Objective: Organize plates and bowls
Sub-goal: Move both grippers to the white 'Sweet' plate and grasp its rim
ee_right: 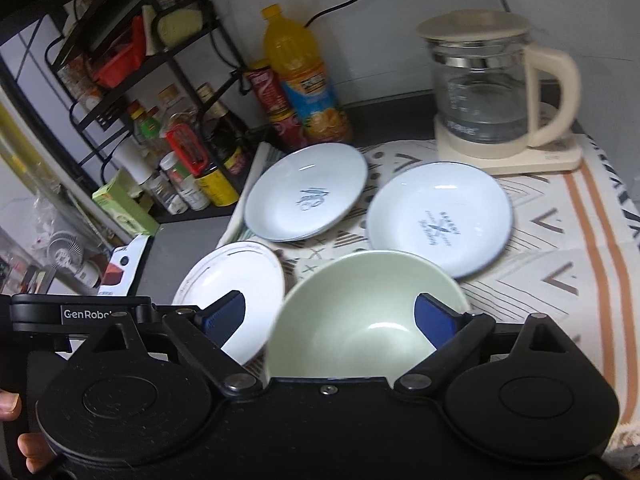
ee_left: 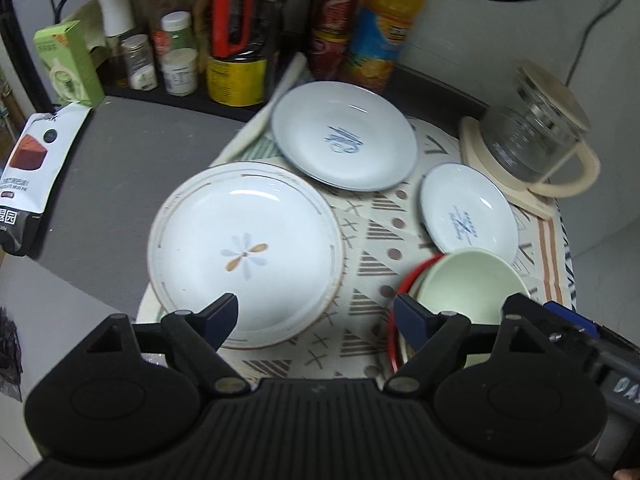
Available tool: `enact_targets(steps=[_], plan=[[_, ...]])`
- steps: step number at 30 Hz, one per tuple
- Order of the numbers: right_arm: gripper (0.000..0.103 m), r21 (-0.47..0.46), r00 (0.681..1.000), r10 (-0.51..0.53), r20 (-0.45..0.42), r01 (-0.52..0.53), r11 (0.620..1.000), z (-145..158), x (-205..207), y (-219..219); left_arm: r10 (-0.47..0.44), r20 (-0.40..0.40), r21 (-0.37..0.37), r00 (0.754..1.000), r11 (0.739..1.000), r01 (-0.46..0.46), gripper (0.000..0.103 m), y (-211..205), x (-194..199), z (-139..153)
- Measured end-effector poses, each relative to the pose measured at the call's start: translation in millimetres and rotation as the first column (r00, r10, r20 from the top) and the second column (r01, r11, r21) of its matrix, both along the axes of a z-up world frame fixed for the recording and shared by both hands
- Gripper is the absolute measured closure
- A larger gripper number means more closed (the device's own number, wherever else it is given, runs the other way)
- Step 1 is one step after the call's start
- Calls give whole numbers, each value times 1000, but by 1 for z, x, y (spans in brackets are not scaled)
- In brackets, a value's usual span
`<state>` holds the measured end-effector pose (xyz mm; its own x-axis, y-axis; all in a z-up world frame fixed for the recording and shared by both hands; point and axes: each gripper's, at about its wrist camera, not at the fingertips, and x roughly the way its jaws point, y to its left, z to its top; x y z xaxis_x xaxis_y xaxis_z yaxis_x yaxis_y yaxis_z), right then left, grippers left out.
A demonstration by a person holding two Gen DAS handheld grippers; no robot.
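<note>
On the left of the patterned cloth [ee_left: 360,240], the large white glazed plate with a flower motif [ee_left: 245,254] is lying flat. The left gripper [ee_left: 316,318] is hovering wide open over its near rim, gripping nothing. Further right, two blue-rimmed white plates [ee_left: 345,136] [ee_left: 470,210] are sitting side by side near a glass kettle [ee_left: 532,136]. Rightmost, a pale green bowl [ee_right: 366,314] is resting in a red-rimmed dish [ee_left: 400,308]; the right gripper [ee_right: 330,320] is straddling it with jaws spread, apparently not pressing. This crockery is probably stiff, slick, weighty and breakable, so pinching each rim firmly looks safest.
</note>
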<state>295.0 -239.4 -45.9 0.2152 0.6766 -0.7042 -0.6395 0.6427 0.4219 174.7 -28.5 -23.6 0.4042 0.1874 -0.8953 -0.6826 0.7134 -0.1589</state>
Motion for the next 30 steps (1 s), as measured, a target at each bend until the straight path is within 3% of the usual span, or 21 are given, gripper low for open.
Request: enact_targets(steps=[12,30], plan=[[9,-13,1000,-14,6,14,1000,2,7,48,23,4,-31,1000,999,-23,20,61,9,-9],[9,-83,971,-235,-41,231,969,-14,24,122,-157,45,-31,987,987,158,20,158,68,-30]])
